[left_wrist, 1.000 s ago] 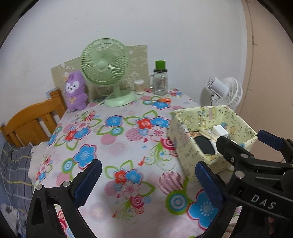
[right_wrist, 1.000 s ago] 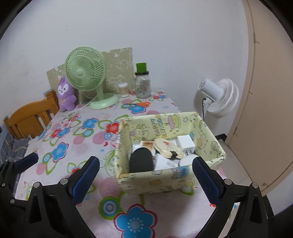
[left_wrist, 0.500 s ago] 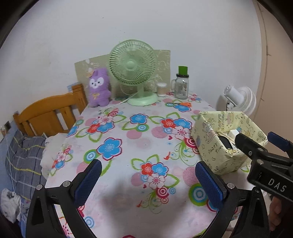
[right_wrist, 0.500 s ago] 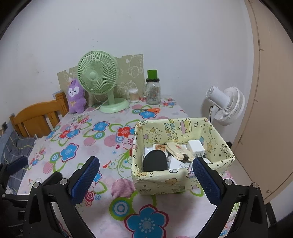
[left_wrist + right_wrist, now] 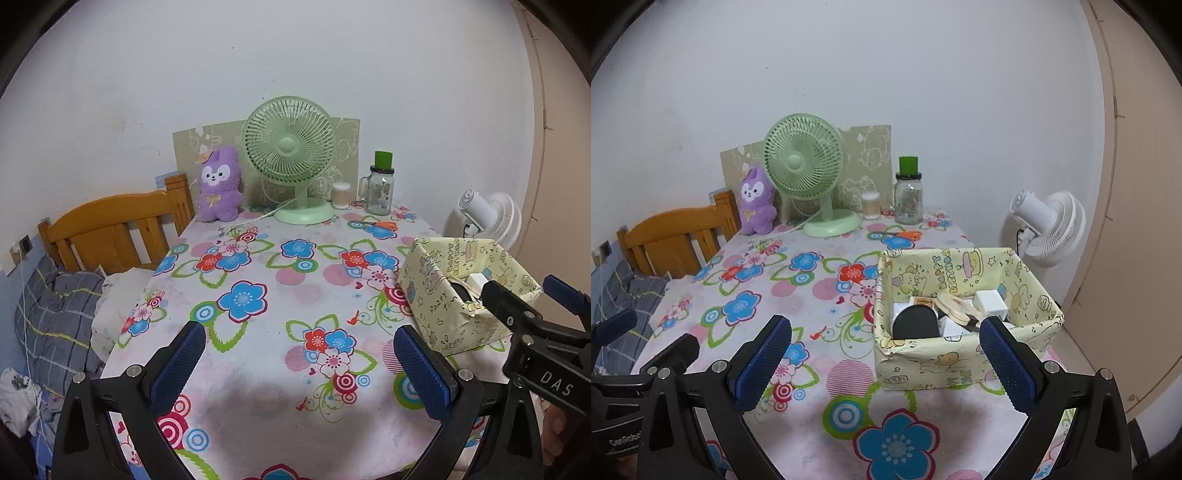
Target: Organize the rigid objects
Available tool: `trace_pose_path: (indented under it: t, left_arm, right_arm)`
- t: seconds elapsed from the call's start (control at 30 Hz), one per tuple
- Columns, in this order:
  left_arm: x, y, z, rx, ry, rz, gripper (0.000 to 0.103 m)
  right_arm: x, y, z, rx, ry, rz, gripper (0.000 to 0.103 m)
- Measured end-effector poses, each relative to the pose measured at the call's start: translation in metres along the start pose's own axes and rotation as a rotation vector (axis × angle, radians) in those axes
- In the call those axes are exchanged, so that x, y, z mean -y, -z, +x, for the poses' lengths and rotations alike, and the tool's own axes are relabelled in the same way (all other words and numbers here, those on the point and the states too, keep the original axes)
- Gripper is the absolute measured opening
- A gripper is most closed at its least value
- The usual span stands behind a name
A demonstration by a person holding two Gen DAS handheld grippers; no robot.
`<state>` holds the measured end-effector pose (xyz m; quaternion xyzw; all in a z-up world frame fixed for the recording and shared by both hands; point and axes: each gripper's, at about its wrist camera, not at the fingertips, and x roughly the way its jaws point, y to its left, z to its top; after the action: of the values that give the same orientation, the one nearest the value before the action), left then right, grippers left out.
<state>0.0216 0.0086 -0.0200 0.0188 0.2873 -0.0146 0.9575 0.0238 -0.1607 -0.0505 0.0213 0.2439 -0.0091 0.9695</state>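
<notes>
A yellow cartoon-print box [image 5: 964, 354] stands on the right side of the flower-print table [image 5: 812, 288]. It holds several small rigid things: a black rounded item [image 5: 916, 323], a round beige disc [image 5: 955, 304] and a white block [image 5: 990, 301]. The box also shows in the left wrist view [image 5: 443, 306]. My left gripper [image 5: 299, 363] is open and empty above the table's near edge. My right gripper [image 5: 884, 363] is open and empty, just in front of the box's near wall.
At the table's back stand a green desk fan [image 5: 291, 155], a purple plush toy [image 5: 219, 188], a glass jar with a green lid [image 5: 380, 184] and a small swab pot [image 5: 340, 195]. A wooden headboard [image 5: 110, 225] and bedding lie left. A white fan [image 5: 1049, 229] stands right.
Both grippers have pulled back and up from the table, so the box and the table look smaller and farther. Both stay open and empty.
</notes>
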Motion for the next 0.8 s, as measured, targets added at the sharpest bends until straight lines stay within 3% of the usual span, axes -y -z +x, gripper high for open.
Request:
trace_pose_path:
  t: [0.8]
  left_arm:
    - [-0.003, 0.002, -0.015, 0.033, 0.013, -0.046, 0.103]
  right_arm:
    - [-0.002, 0.004, -0.017, 0.032, 0.017, -0.003, 0.103]
